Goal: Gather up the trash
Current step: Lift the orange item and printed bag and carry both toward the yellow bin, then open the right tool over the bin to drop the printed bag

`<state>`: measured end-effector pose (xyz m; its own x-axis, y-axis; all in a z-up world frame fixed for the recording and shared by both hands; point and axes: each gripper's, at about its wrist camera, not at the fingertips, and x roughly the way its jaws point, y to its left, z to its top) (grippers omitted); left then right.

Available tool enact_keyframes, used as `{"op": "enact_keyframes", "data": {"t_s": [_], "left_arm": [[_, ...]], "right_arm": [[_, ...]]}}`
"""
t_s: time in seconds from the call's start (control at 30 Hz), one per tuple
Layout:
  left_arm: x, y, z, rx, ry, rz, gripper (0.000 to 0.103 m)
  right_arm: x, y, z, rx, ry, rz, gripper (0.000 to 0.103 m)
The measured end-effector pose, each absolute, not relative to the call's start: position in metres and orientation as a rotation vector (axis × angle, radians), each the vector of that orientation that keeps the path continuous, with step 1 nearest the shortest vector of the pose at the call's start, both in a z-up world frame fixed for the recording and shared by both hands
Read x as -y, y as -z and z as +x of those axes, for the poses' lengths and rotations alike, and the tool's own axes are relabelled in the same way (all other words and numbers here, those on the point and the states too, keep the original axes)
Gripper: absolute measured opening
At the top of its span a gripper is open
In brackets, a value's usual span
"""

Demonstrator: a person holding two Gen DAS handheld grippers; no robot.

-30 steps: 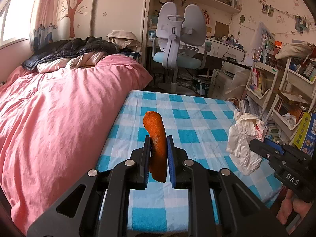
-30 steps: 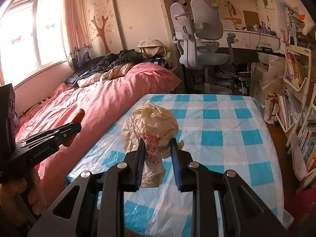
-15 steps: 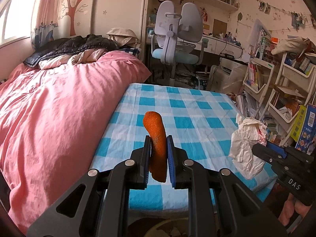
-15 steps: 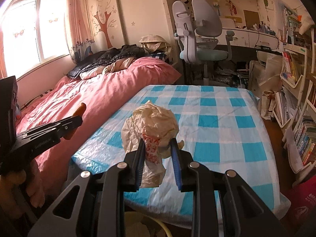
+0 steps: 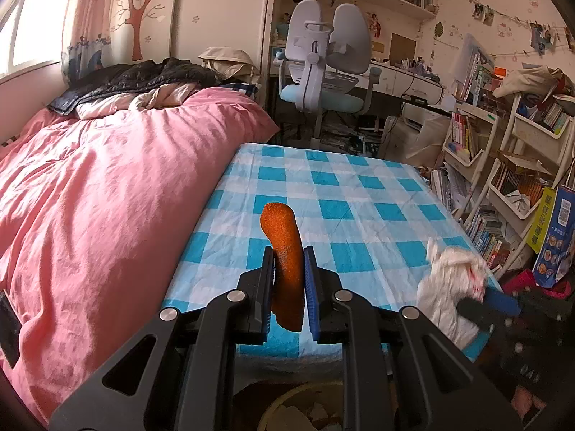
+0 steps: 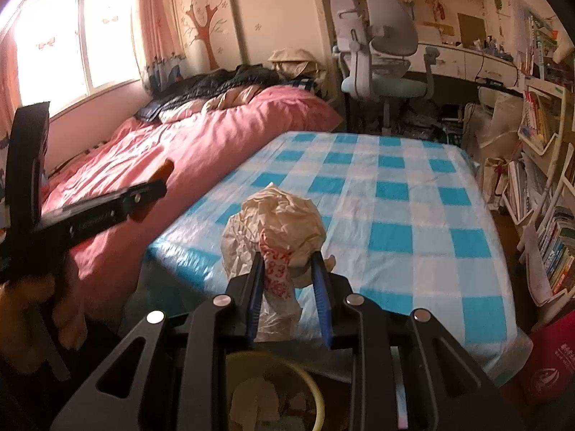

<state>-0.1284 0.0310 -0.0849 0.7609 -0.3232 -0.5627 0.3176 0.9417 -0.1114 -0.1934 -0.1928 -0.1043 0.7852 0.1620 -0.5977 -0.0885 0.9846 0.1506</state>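
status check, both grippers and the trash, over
Left gripper shut on orange peel. Right gripper shut on crumpled wrapper. Bin below, nothing blocking.

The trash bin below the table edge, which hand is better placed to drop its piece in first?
Right, probably. The right gripper, holding the crumpled wrapper, has the yellow-rimmed bin almost directly beneath it. Under the left gripper with the orange peel, only the bin's rim shows.

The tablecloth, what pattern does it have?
The cloth tablecloth has blue and white checks, seen best in the left wrist view.
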Motion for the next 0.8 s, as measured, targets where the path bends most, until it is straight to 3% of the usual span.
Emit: {"op": "enact_keyframes", "data": {"t_s": [0.5, 0.8], "left_arm": [[-0.034, 0.086, -0.132, -0.616, 0.348, -0.012, 0.015], [-0.038, 0.091, -0.142, -0.616, 0.356, -0.007, 0.015]], "right_arm": [[0.154, 0.156, -0.218, -0.908, -0.233, 0.04, 0.029], [0.147, 0.176, -0.221, -0.993, -0.25, 0.019, 0.041]]}}
